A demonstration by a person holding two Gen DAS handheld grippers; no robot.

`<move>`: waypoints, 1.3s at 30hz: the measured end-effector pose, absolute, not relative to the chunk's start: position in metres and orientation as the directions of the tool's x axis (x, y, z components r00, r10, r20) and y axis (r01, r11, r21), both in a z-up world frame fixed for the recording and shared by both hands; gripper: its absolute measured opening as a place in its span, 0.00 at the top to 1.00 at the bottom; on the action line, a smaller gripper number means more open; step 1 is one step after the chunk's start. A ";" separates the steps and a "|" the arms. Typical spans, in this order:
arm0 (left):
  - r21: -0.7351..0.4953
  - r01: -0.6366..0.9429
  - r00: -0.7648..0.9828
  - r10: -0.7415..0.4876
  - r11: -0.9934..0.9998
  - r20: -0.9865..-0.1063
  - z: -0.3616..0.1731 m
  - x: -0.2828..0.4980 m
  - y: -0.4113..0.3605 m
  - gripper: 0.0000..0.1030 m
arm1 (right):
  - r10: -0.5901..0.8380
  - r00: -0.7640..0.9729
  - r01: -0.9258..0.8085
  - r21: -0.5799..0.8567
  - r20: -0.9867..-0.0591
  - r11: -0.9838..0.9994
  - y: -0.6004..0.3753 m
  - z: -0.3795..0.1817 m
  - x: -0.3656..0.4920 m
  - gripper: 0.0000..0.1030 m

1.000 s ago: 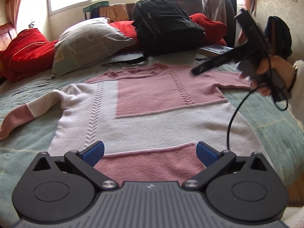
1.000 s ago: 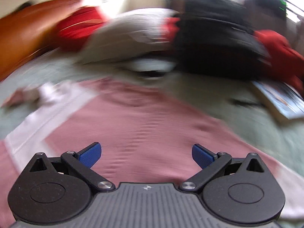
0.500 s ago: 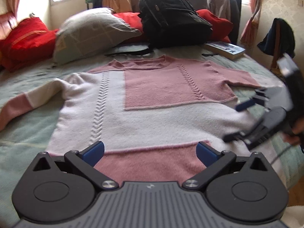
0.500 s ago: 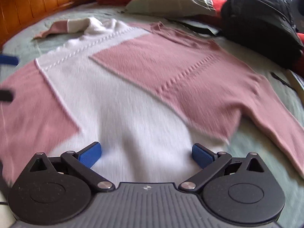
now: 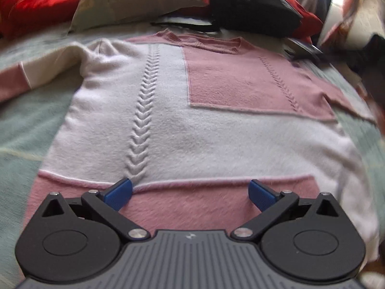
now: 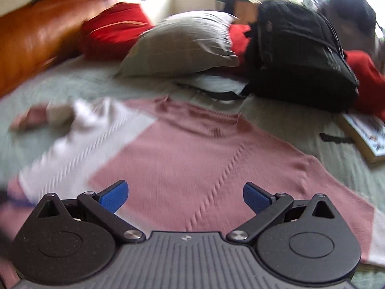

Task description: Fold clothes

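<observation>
Your sweater (image 5: 197, 125) lay spread flat and face up on the bed (image 5: 21, 130), filling the middle of the left wrist frame, its pink hem band at the bottom edge and its neckline toward the top. One sleeve (image 5: 36, 72) stretched out to the left edge of that frame, white at the shoulder and pink toward the cuff. In the right wrist frame the same sweater (image 6: 197, 159) took up the lower centre, its pink chest panel closest to you.

Your left gripper (image 5: 190, 192) hung just above the hem band, its blue fingers (image 5: 119, 192) spread wide apart with nothing between them. Your right gripper (image 6: 185, 195) sat over the pink panel, fingers (image 6: 256, 197) likewise parted and empty; whether either one touched the knit, the blur made hard to judge.

Beyond the neckline, in the upper centre, a grey pillow (image 6: 185, 45) leaned beside a black backpack (image 6: 298, 55), with red bedding (image 6: 115, 31) behind them. A book (image 6: 365, 134) lay at the right edge, and a brown headboard (image 6: 36, 38) filled the upper left.
</observation>
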State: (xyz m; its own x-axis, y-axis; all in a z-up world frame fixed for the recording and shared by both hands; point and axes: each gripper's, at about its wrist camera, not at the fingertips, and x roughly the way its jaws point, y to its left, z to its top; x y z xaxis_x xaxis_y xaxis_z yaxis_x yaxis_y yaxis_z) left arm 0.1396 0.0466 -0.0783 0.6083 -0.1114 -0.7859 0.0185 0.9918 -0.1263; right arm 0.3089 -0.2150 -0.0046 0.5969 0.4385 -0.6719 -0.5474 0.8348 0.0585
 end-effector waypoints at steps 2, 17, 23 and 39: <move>-0.120 0.005 0.615 -0.098 0.993 -0.782 -0.064 0.138 0.056 0.01 | 0.464 0.596 -0.550 0.087 -0.656 0.830 -0.197 0.001 0.325 0.00; -0.111 -0.211 0.638 0.051 0.971 -0.768 -0.049 0.211 0.188 0.01 | 0.565 0.479 -0.600 0.219 -0.672 0.769 -0.089 -0.096 0.383 0.00; -0.183 -0.367 0.617 0.091 0.912 -0.782 -0.081 0.210 0.254 0.01 | 0.564 0.511 -0.650 0.138 -0.649 0.747 -0.086 -0.101 0.373 0.00; -0.576 -0.429 0.814 0.020 0.696 -0.581 -0.104 0.190 0.357 0.01 | 0.747 0.361 -0.648 0.425 -0.559 0.632 -0.097 -0.083 0.366 0.00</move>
State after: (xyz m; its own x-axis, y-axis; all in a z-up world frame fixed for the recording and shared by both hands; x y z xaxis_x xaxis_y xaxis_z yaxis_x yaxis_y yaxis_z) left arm 0.1902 0.3572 -0.1036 0.8137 0.0203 -0.5809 -0.4288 0.6957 -0.5763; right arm 0.3656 -0.0971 -0.0828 0.3613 0.7466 -0.5587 -0.6481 0.6318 0.4251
